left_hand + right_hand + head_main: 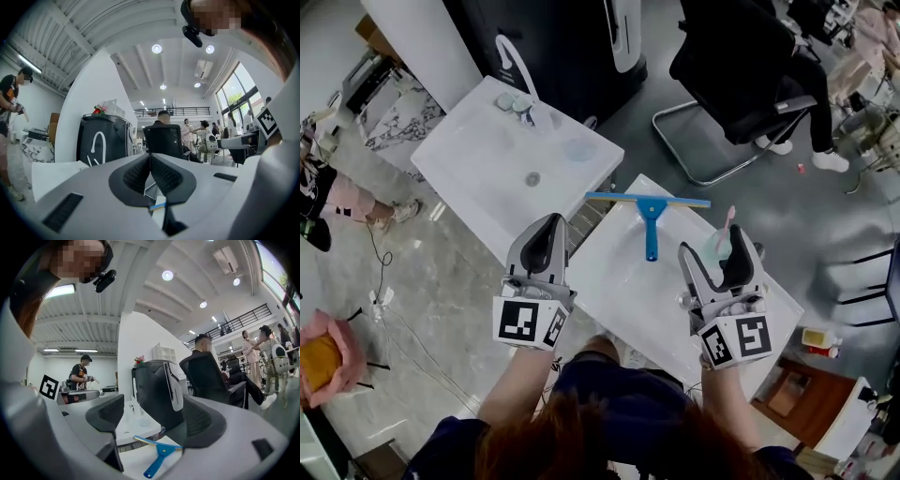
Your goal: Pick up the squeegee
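The squeegee (650, 217) is blue, with a long thin blade and a short handle. It lies flat on the white table (619, 281), handle pointing toward me. My right gripper (719, 255) hovers over the table just right of the handle, jaws wide apart and empty. In the right gripper view the squeegee (159, 451) lies low ahead, below the open right gripper (154, 420). My left gripper (547, 230) hangs at the table's left edge, left of the squeegee. In its own view the left gripper (150, 159) has its pads pressed together on nothing; a blue sliver of the squeegee (157, 205) shows beneath.
A white sink basin (478, 164) with a faucet (517, 70) stands ahead left, backed by a black machine (572, 37). A black office chair (741, 66) sits ahead right. A pale cup with a pink stick (724, 234) stands by the right gripper. A person (328, 192) stands far left.
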A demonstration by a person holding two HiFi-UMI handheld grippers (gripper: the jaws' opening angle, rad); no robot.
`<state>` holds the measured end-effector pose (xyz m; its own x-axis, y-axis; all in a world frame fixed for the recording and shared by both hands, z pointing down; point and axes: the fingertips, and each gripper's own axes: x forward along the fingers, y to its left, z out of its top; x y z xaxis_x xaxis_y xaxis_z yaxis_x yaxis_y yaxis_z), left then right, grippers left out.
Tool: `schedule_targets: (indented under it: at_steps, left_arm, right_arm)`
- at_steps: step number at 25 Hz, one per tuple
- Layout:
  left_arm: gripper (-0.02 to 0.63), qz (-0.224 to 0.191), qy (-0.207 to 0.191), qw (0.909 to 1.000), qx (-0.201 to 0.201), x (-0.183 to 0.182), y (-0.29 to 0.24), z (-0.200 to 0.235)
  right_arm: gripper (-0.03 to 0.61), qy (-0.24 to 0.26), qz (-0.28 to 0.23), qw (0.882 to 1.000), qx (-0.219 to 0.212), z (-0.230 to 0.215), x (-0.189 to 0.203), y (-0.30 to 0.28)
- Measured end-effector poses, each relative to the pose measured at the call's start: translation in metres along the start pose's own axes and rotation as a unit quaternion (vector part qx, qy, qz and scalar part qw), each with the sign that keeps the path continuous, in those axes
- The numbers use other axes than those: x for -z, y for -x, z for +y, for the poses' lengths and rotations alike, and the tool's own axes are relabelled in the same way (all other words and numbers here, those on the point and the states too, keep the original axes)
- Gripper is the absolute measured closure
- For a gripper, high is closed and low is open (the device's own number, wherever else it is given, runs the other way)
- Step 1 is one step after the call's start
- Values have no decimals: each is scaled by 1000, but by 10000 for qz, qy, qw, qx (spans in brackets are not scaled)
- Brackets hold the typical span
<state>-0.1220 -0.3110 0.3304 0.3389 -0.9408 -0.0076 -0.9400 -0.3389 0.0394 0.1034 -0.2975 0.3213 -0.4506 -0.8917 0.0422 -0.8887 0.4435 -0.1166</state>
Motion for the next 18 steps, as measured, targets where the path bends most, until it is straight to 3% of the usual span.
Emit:
schedule_targets:
  at_steps: [8,18]
  left_arm:
    - [589,350,172,9987,319,37,-50,29]
    - [589,797,405,9955,315,87,-66,34]
  right_arm:
    - [183,-198,531,9982,198,-6,48,-57]
    - [183,-597,1453,9874,215,-16,139,-98]
